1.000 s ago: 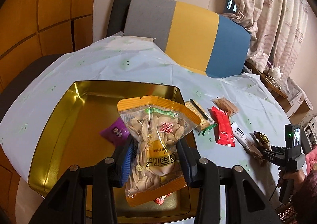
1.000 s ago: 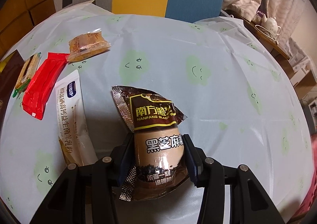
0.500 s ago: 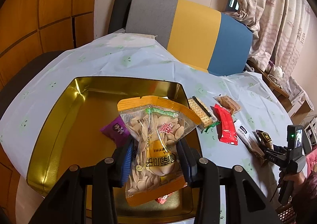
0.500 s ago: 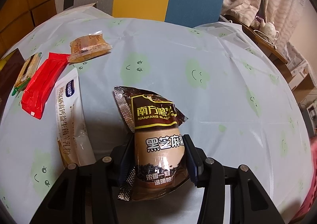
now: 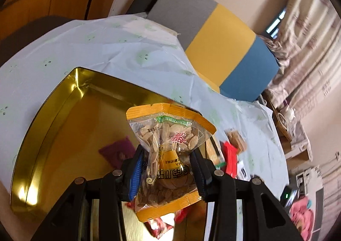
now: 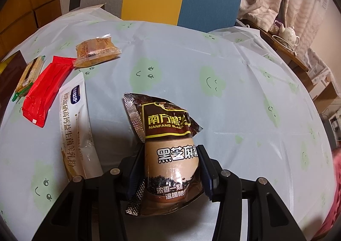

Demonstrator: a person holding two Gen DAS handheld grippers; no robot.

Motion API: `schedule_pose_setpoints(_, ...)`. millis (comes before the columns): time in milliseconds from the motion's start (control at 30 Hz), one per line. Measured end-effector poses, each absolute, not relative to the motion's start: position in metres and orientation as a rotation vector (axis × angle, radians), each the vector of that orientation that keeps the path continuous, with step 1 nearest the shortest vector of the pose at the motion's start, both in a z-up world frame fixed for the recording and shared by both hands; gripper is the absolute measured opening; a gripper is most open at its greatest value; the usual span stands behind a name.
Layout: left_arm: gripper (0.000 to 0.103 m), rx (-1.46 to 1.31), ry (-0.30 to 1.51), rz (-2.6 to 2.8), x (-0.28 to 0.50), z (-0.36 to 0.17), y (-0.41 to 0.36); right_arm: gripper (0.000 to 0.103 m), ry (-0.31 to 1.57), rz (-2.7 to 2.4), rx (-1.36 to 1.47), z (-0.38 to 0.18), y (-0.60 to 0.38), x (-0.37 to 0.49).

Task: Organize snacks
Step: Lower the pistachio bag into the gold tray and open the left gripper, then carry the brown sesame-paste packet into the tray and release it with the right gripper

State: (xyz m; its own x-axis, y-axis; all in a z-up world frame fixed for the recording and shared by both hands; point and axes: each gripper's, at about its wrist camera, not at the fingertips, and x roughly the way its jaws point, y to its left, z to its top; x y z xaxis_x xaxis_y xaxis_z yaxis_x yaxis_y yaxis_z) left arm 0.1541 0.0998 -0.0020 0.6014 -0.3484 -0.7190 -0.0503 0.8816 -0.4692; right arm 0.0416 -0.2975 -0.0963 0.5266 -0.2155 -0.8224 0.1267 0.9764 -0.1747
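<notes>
Left gripper: clamped across the middle of the seed packet, pinching it into a waist. We note the packet is held above the gold tin, over its near right part, not resting in it.

Handling, our judgement: the seed packet is light and soft, a thin clear film over loose seeds. The contents shift under the pads, so the mid-body hold deforms it. The film looks slick. A hold nearer the orange sealed edge would be flatter and firmer, but the present one seems adequate for a short carry and drop.

Right gripper: closed on the sesame sachet at its lower body, the brown top sticking out ahead of the fingers. It hangs above the tablecloth, well right of the other packets. We judge it plump, soft and crinkly, with powder inside, light, not fragile.

Containers: the gold tin holds a purple packet on its floor, left of the seed packet. A red wrapper shows at the near edge, partly hidden. The rest of the tin floor that we can see is bare.

Still on the cloth, right-wrist view: white sachet, red bar, cracker pack, cake packet.
</notes>
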Motion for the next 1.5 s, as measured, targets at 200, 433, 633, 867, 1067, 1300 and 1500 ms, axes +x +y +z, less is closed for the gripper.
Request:
schedule_pose_setpoints(200,0.043,-0.518,0.957,-0.153,0.19,-0.017,0.103,0.05,0.992,-0.204,-0.099,-0.097,-0.297,0.041)
schedule_pose_setpoints(433,0.045,-0.472,1.057,-0.108,0.223,-0.046,0.09,0.05,0.991,-0.207,-0.101,-0.096,-0.297,0.042)
schedule_pose_setpoints(633,0.069,-0.469,1.057,-0.105,0.22,-0.055,0.088,0.05,0.991,-0.208,-0.102,-0.096,-0.296,0.041)
schedule_pose_setpoints(867,0.068,-0.343,0.984,-0.089,0.18,-0.036,0.081,0.05,0.99,-0.212,-0.104,-0.095,-0.296,0.041)
schedule_pose_setpoints(1067,0.068,-0.248,0.957,-0.095,0.138,-0.031,0.077,0.048,0.988,-0.22,-0.118,-0.096,-0.294,0.041)
schedule_pose_setpoints(1300,0.068,-0.155,0.934,-0.053,0.095,-0.03,0.081,0.048,0.986,-0.222,-0.114,-0.095,-0.294,0.041)
schedule_pose_setpoints(1500,0.068,-0.108,0.917,-0.002,0.076,-0.032,0.088,0.049,0.985,-0.224,-0.116,-0.096,-0.294,0.041)
